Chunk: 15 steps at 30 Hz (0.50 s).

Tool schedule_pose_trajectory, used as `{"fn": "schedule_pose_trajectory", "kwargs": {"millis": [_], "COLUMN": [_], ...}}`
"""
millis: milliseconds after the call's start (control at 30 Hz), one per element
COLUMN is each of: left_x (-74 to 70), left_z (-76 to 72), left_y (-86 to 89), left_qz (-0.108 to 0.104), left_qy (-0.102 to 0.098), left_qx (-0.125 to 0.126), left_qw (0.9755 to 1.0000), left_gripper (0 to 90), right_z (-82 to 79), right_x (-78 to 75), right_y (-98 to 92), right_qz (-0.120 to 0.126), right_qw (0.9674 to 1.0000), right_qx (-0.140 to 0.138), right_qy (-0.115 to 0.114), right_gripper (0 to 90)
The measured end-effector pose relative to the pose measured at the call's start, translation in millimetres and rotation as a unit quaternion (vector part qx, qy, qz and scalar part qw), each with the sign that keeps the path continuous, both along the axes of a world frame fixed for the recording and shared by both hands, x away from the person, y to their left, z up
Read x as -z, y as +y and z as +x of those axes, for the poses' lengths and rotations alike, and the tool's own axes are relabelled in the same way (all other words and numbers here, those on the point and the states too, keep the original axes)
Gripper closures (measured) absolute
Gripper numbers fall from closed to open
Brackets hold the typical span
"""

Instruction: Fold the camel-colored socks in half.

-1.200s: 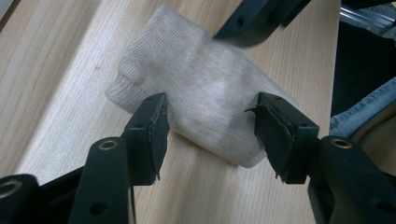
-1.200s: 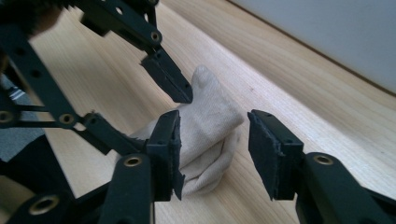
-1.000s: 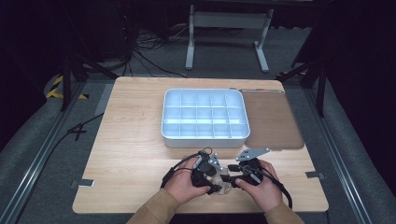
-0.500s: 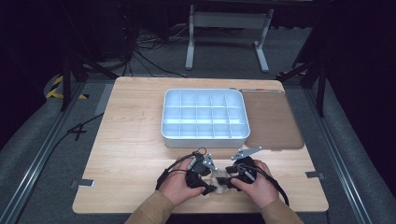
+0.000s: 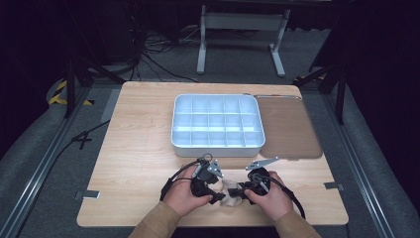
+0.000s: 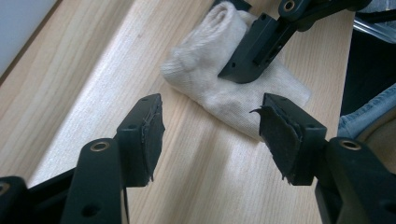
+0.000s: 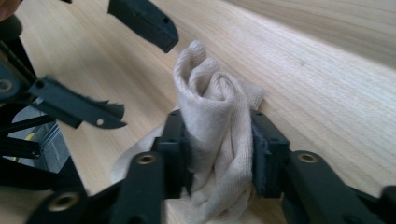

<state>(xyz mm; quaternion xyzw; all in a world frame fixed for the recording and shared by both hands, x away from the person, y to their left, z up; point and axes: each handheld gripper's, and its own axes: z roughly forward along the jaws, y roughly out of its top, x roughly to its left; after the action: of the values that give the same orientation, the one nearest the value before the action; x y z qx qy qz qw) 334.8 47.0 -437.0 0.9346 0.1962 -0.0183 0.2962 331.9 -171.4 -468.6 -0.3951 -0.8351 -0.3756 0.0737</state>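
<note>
From the high view I have both hands low at the near edge of the table (image 5: 133, 148), the left gripper (image 5: 214, 194) and the right gripper (image 5: 241, 191) aimed at each other with one cream sock (image 5: 229, 193) bunched between them; behind sit one white divided tray (image 5: 217, 145) and one brown mat (image 5: 288, 126), both untouched. I judge I keep the work close to me so both tools can meet on the cloth. In the left gripper view my own jaws stand wide and hold nothing, their worn pads (image 6: 152, 135) hanging just short of the sock (image 6: 205, 70), which lies on the wood with a jaw of the right gripper pressed on its fold. I read that as the left waiting for a hold. In the right gripper view my jaws have just been closing and now pinch a rolled fold of the sock (image 7: 210, 126) between the pads, lifting it into a ridge, I think, so the left gripper (image 7: 123, 56) beyond can take it.
</note>
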Motion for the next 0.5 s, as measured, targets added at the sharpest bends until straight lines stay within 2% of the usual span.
{"fn": "schedule_pose_trajectory", "kwargs": {"millis": [200, 500], "left_x": [-1.4, -6.8], "left_z": [2.5, 7.3], "left_y": [4.9, 16.7], "left_qz": [-0.005, -0.008], "left_qy": [0.000, -0.002], "left_qx": [-0.007, -0.025], "left_qw": [1.0000, 0.9997], "left_gripper": [40.6, 41.1], "right_z": [-1.8, -4.4], "right_x": [-2.5, -10.3], "right_y": [0.2, 1.1], "right_qz": [-0.007, -0.021], "right_qw": [0.9999, 0.9994], "right_qx": [-0.005, -0.015], "right_qy": [-0.011, -0.022], "right_gripper": [71.6, 72.9]}}
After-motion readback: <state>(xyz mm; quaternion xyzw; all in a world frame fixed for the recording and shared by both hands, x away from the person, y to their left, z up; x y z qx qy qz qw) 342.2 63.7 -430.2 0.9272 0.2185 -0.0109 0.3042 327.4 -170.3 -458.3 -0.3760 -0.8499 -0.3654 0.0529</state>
